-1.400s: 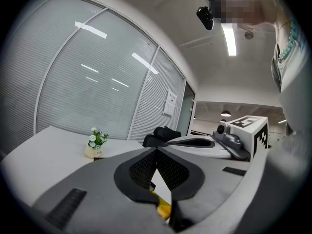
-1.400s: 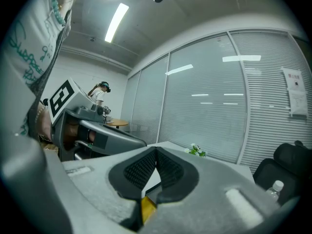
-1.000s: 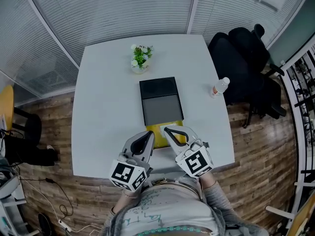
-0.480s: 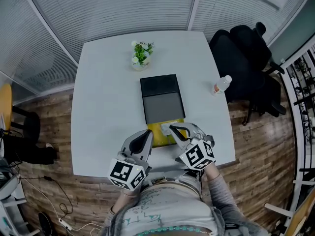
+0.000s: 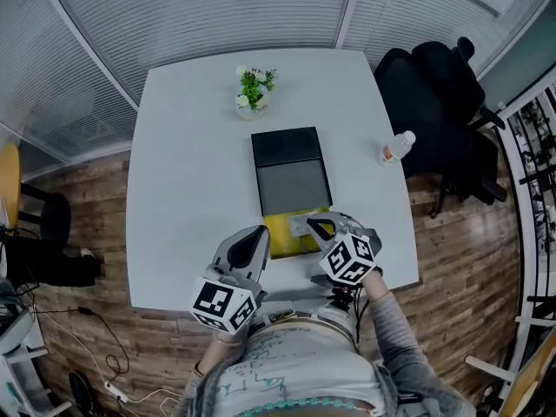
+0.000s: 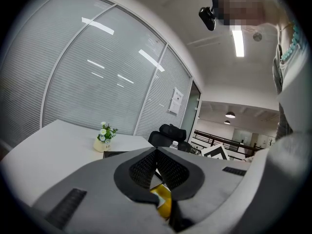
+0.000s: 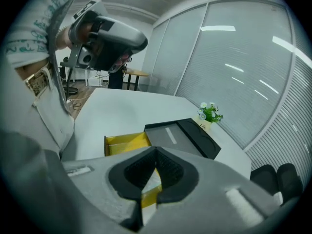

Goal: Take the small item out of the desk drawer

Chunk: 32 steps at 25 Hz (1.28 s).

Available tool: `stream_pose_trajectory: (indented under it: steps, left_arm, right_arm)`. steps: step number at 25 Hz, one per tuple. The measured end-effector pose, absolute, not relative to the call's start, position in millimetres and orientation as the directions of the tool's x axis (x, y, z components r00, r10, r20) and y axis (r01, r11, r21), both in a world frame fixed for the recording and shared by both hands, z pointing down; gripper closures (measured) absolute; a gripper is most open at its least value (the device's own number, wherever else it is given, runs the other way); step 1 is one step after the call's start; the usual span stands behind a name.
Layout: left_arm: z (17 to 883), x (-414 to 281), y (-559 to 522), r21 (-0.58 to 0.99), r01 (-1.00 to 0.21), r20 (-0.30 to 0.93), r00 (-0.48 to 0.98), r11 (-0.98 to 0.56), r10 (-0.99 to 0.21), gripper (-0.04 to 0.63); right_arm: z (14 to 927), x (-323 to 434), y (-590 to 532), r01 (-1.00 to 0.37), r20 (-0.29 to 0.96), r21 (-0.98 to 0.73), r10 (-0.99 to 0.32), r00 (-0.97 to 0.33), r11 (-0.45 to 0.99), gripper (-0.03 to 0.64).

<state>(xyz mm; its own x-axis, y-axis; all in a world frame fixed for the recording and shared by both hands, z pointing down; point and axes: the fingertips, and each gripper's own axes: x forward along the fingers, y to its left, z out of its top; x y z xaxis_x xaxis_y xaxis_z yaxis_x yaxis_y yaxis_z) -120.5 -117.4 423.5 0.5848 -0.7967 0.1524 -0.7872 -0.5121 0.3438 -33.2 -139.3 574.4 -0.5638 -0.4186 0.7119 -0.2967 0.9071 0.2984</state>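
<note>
The right gripper (image 7: 156,156) has its jaws drawn nearly together above the pulled-out yellow drawer (image 7: 126,143). A pale sliver in the gap between the pads is probably the small item (image 7: 152,178), though I cannot tell whether it is pinched or lying in the drawer beneath. It looks thin, light and stiff, so a gentle pinch across its flat faces near one edge should do, minding slip; the left gripper (image 5: 258,235), closed and empty, sits just left of the drawer.

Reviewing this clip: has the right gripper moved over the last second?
Yes. In the head view, the right gripper has drawn closer to the yellow drawer and tipped downward, with its tips over the drawer's right part.
</note>
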Motion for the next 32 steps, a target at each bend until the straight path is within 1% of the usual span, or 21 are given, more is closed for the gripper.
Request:
stream_pose_trajectory:
  steps: [14,25,32]
  left_arm:
    - [436,-131,-121,0.354,-0.782,0.176,0.595,-0.513,-0.784,0.597]
    - [440,-130,-115,0.363,-0.772,0.188,0.610,-0.522,-0.770,0.597]
    - [443,-130,-112,0.378,-0.762,0.192,0.620,-0.526,-0.761,0.597]
  right_arm:
    - [638,-29,-139,-0.242,0.819,0.233,-0.325,-0.474,0.942,0.614]
    - [658,-28,-135,-0.233,0.848,0.198,-0.286,-0.447,0.952,0.614]
    - [655,-31,-137,-0.248,0.840,0.185,-0.284,-0.463,0.951,0.614]
